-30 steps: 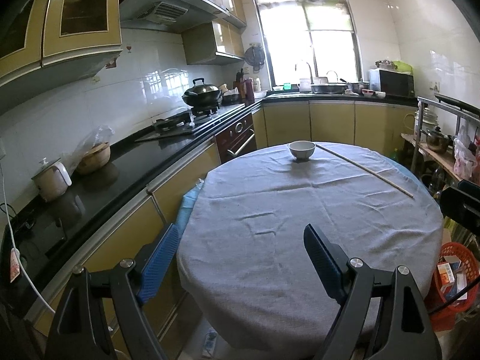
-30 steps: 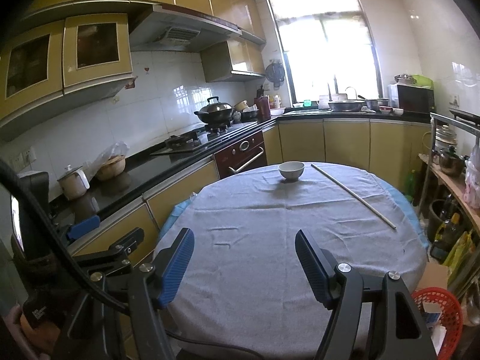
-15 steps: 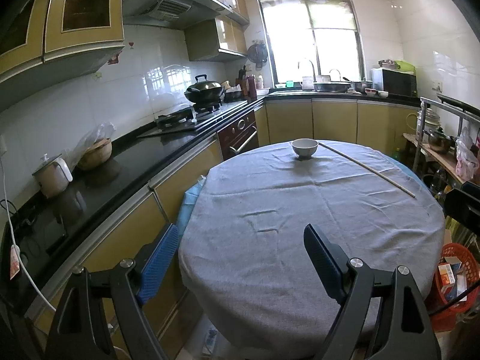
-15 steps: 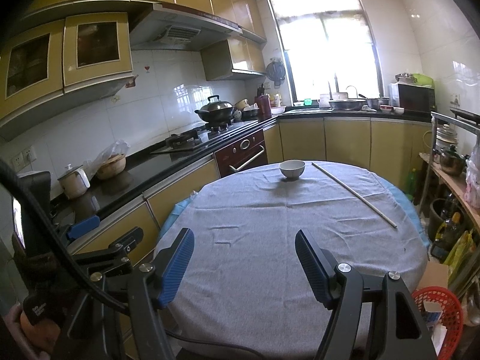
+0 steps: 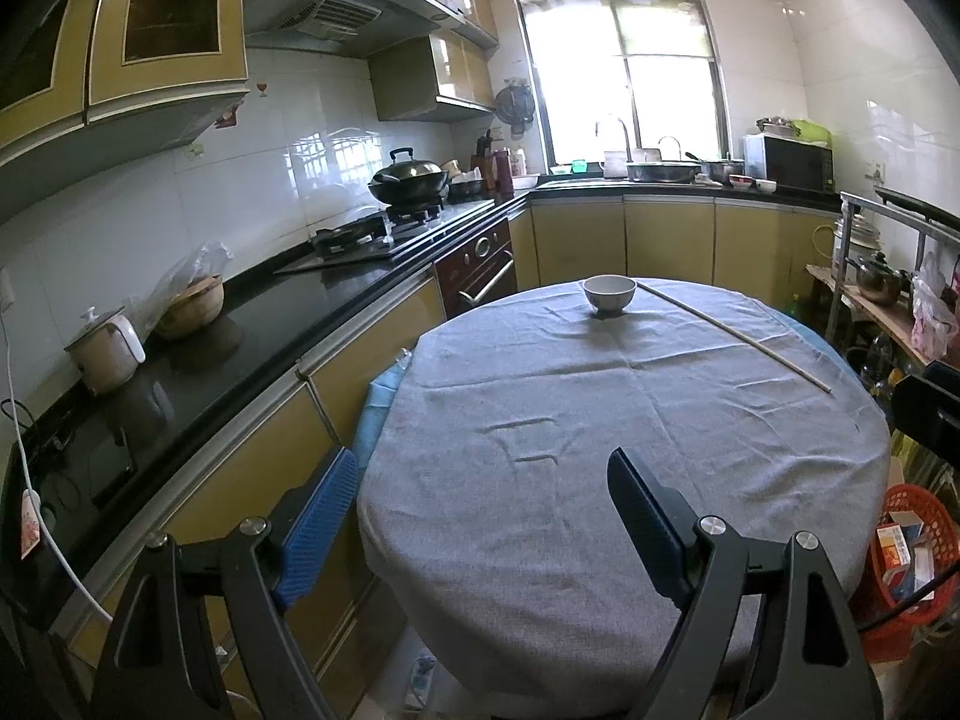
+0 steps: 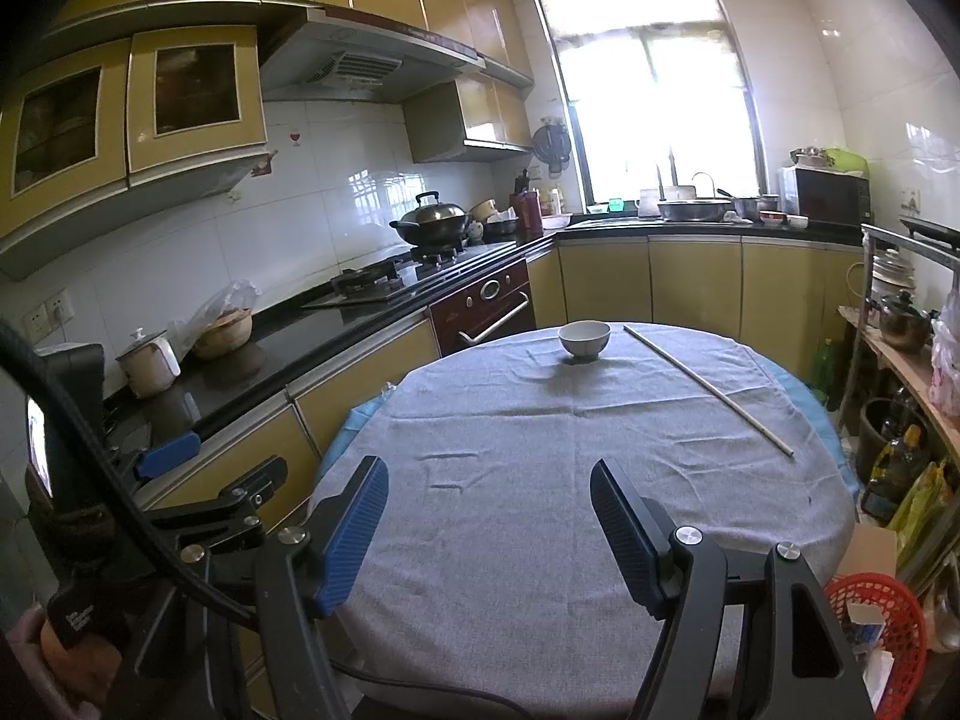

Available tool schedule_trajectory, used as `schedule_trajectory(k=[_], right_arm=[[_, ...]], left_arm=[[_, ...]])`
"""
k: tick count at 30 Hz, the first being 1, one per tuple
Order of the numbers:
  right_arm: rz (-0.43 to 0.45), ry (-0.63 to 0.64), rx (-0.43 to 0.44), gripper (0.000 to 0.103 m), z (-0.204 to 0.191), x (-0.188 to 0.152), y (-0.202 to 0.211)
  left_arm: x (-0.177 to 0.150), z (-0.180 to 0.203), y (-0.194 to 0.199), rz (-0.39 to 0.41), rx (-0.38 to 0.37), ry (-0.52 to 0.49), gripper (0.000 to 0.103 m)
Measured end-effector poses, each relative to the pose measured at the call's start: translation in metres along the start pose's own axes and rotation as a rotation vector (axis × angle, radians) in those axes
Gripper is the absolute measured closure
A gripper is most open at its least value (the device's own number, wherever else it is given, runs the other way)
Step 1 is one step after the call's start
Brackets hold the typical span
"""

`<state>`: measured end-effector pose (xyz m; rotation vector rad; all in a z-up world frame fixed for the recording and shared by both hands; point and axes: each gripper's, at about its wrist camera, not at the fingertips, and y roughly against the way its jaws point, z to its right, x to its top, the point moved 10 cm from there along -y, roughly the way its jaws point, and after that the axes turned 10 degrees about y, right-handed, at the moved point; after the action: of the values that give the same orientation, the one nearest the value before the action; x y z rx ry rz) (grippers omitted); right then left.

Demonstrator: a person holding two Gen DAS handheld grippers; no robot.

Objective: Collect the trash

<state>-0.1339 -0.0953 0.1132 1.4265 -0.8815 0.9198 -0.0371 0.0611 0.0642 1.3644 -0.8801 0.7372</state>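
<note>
A round table under a grey cloth (image 5: 600, 420) (image 6: 540, 420) fills both views. At its far side stand a white bowl (image 5: 609, 294) (image 6: 584, 339) and a long thin wooden stick (image 5: 732, 333) (image 6: 708, 387). On the floor to the table's right is a red basket (image 5: 912, 540) (image 6: 882, 618) holding cartons and paper. My left gripper (image 5: 480, 468) hovers open over the table's near left edge, holding nothing. The right gripper (image 6: 487, 471) is open above the near edge, also holding nothing. One of the left gripper's fingers (image 6: 168, 455) shows at the right view's lower left.
A black counter (image 5: 210, 348) with a kettle (image 5: 108, 351) and a bagged bowl runs along the left, close to the table. Further back are the stove and wok (image 5: 411, 180). A metal rack (image 5: 870, 300) with pots stands at the right. A power strip (image 5: 420, 672) lies on the floor.
The left wrist view has shifted slightly, so a little more of the table's near edge shows. The right wrist view is almost unchanged. Both grippers stayed open.
</note>
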Motion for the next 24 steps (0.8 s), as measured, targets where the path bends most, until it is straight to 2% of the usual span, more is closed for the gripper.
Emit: schedule_trajectory(k=[24], right_arm=[[-0.009, 0.0, 0.003, 0.03, -0.0027, -0.0026, -0.0008]], left_arm=[[-0.0028, -0.0019, -0.0006, -0.003, -0.008, -0.004, 0.017]])
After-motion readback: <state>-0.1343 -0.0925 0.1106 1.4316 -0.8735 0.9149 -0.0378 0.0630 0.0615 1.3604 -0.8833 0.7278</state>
